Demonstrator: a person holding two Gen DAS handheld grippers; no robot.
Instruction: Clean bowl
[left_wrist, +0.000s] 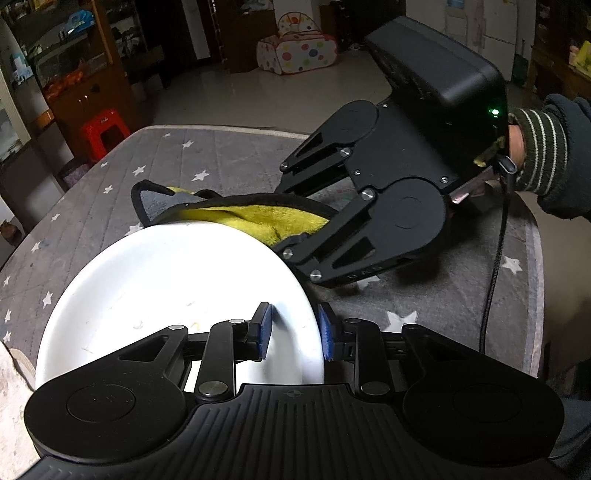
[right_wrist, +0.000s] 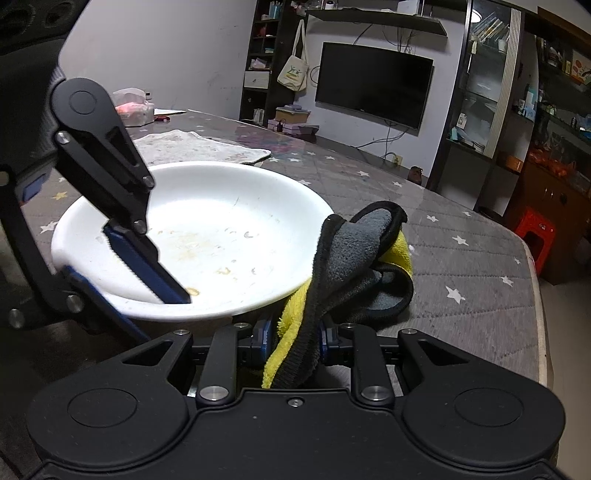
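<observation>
A white bowl rests on the star-patterned table cover, with yellowish smears and crumbs on its inside. My left gripper is shut on the bowl's near rim. One blue pad lies inside the bowl and the other is under the outer wall. My right gripper sits just beside the bowl's far rim. It is shut on a bunched yellow and grey cloth with black edging. The cloth lies against the outside of the bowl.
A stained white rag lies flat on the table beyond the bowl, with a plastic bag behind it. The grey table cover ends at a rounded edge. A red stool stands on the floor past it. A black cable hangs from the right gripper.
</observation>
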